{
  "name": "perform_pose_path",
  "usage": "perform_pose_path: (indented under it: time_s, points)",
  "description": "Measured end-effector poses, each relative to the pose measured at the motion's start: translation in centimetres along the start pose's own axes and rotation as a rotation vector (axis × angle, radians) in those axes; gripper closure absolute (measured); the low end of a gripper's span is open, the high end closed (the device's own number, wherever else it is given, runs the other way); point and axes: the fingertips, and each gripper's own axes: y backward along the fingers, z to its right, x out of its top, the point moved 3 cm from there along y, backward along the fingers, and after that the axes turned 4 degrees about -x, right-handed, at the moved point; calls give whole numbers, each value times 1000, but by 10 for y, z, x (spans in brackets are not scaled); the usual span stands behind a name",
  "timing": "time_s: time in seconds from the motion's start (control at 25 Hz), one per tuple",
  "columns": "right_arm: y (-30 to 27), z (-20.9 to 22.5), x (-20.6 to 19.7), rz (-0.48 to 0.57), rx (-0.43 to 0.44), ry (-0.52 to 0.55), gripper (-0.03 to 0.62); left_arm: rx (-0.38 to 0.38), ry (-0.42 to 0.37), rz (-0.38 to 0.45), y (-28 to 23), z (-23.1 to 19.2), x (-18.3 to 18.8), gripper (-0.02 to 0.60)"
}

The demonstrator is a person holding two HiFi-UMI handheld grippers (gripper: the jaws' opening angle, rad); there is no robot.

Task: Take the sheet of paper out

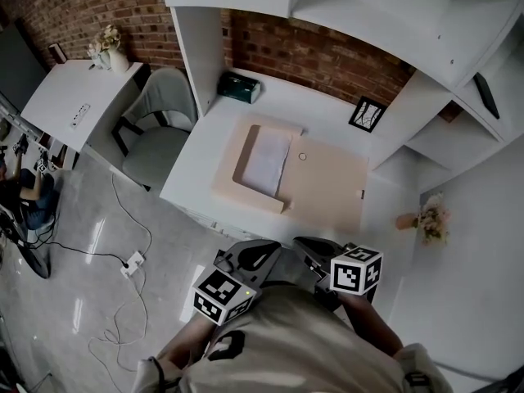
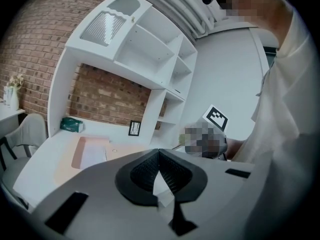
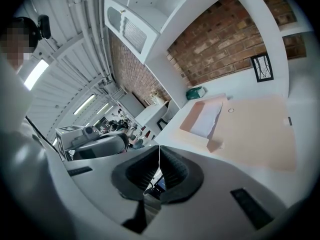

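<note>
1. Holds the left gripper (image 1: 252, 254) off the front edge of the white tabletop (image 1: 193, 175), close to the body, with the fingers pressed together at the tips and nothing between them.
2. Holds the right gripper (image 1: 313, 250) just beside the left one, also off the front edge, with the fingers closed flat against each other and nothing in their grasp.
3. Has the sheet of paper (image 1: 266, 162) lying flat inside the left part of the beige folder (image 1: 327, 188), near the middle of the tabletop and well apart from both grippers.
4. Faces a teal box (image 1: 239, 87) at the back left corner and a small framed picture (image 1: 368, 114) leaning at the back right corner.
5. Stands with a grey chair (image 1: 160, 133) off the tabletop's left edge.
</note>
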Motion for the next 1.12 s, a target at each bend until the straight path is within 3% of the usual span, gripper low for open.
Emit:
perform_pose_path:
  time_s: [0.84, 1.12]
  points:
    - [-61, -41, 7, -24, -64, -8, 566, -46, 65, 41, 54, -64, -7, 565]
    - [-72, -48, 1, -78, -74, 25, 566, -37, 102, 79, 64, -76, -10, 565]
